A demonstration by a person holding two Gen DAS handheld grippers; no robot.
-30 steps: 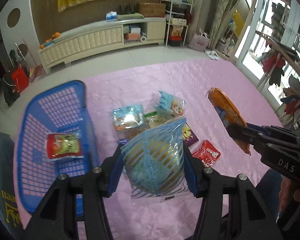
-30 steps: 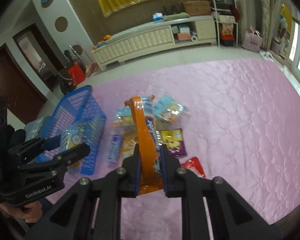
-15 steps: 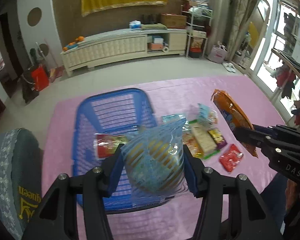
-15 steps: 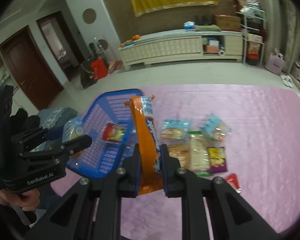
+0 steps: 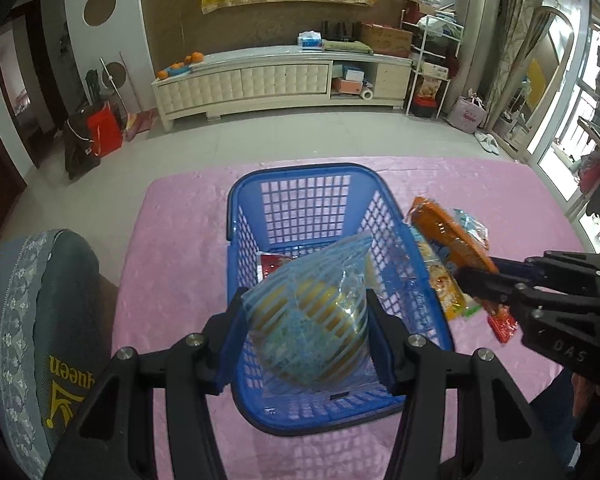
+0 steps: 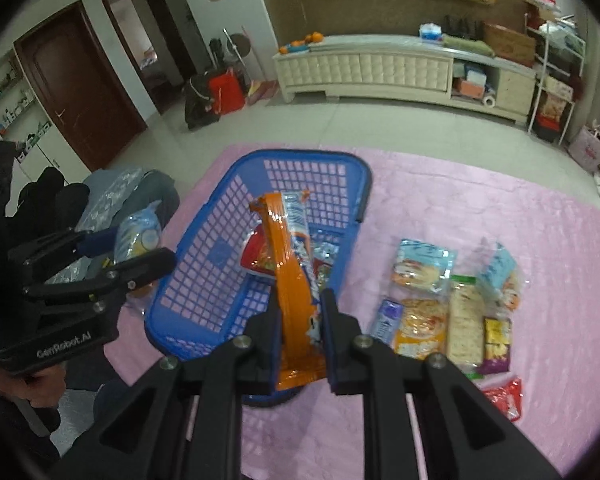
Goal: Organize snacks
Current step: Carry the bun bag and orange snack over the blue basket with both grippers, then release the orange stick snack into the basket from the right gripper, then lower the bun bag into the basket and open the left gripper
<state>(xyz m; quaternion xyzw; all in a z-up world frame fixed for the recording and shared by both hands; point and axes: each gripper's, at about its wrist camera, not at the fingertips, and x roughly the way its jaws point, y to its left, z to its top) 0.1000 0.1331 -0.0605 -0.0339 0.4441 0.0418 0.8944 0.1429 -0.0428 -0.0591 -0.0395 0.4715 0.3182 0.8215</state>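
Two snack bags were in hand above the blue basket (image 5: 300,184): the left gripper (image 5: 306,332) clamped a puffy striped bag (image 5: 312,312), the right gripper (image 6: 300,316) pinched an orange packet (image 6: 290,256). Both looked light, crinkly and slippery, best held mid-body, gently. More snacks (image 6: 452,300) lay beside the basket on the pink cloth (image 6: 500,200)

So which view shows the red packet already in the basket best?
The right wrist view: the red packet lies on the blue basket floor, partly behind the orange pack. In the left wrist view the striped bag hides all but its top edge.
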